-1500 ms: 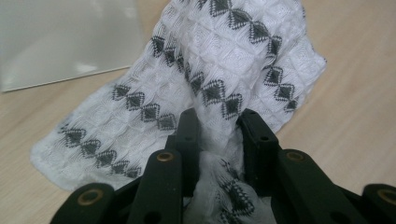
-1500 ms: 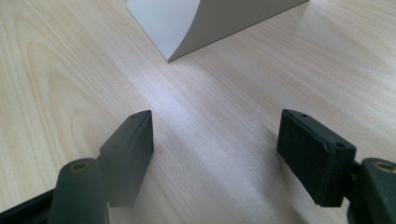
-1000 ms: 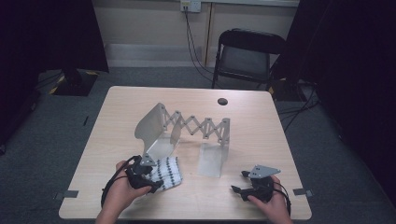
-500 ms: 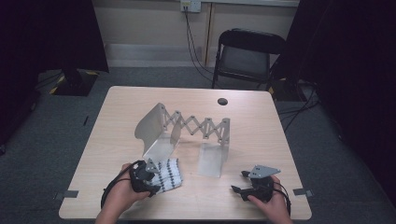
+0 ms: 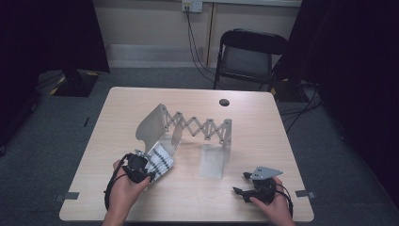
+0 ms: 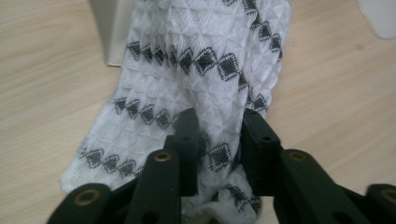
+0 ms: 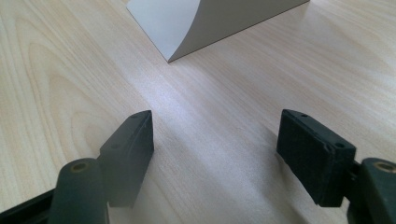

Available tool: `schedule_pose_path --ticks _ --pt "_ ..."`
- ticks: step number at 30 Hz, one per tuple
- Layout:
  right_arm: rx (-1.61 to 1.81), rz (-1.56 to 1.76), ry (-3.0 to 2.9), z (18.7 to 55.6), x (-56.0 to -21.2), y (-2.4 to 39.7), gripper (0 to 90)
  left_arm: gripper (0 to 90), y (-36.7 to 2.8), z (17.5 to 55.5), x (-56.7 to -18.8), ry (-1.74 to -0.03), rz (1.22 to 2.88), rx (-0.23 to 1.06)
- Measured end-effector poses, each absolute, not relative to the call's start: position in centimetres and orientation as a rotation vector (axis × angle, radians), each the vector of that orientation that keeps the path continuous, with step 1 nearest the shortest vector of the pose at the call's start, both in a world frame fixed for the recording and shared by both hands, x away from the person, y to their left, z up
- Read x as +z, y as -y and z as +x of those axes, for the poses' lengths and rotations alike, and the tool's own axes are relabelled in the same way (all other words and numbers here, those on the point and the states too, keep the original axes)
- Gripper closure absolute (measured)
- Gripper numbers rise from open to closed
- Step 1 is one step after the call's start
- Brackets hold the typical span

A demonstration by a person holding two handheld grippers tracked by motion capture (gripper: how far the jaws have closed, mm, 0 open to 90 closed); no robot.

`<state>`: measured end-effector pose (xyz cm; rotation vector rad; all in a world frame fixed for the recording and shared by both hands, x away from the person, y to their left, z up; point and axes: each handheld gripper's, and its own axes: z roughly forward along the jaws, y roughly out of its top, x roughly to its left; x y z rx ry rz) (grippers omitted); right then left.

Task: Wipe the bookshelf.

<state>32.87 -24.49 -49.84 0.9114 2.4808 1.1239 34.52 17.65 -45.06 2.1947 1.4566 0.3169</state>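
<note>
Left claw (image 6: 217,135) has just been closing and now pinches the patterned cloth (image 6: 196,70). We keep the pinch firm and lift toward the rack (image 5: 197,129) at 12 o'clock. Right claw (image 7: 217,140) wide, empty.

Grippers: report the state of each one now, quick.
Left gripper: jaws have just been closing, now shut on the white knitted cloth with black diamond bands.
Right gripper: jaws open, nothing between them, over the pale wooden table.

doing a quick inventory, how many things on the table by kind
patterned cloth: 1
accordion rack: 1
grippers, left gripper and right gripper: 2
total: 4
</note>
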Motion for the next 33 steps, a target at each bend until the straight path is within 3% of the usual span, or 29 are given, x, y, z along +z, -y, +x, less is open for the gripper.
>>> schedule_pose_path --ticks 2,6,15,21,25,28,30,33 --pt "1.123 0.911 -2.481 32.9 -49.8 24.5 27.1 53.2 -17.6 34.6 -45.3 -1.440 2.170 0.355" --pt "1.124 0.912 -2.481 32.9 -49.8 24.5 27.1 42.3 -17.4 34.6 -45.4 -1.301 2.229 0.356" --pt "1.121 0.910 -2.482 32.9 -49.8 24.5 27.1 35.7 -19.1 34.7 -45.9 -1.134 2.333 0.269" --pt "1.124 0.911 -2.481 32.9 -49.8 24.5 27.1 32.1 -18.9 35.0 -47.0 -1.081 2.430 0.296" --pt "1.122 0.911 -2.482 32.9 -49.8 24.5 27.1 35.7 -18.5 34.9 -46.8 -1.079 2.452 0.287" --pt "1.122 0.910 -2.482 32.9 -49.8 24.5 27.1 48.6 -17.8 34.9 -46.5 -1.101 2.479 0.276" --pt "1.122 0.911 -2.482 32.9 -49.8 24.5 27.1 65.0 -17.0 35.0 -46.1 -1.141 2.498 0.259" --pt "1.124 0.911 -2.481 32.9 -49.8 24.5 27.1 72.4 -15.7 35.5 -45.9 -1.216 2.467 0.267"
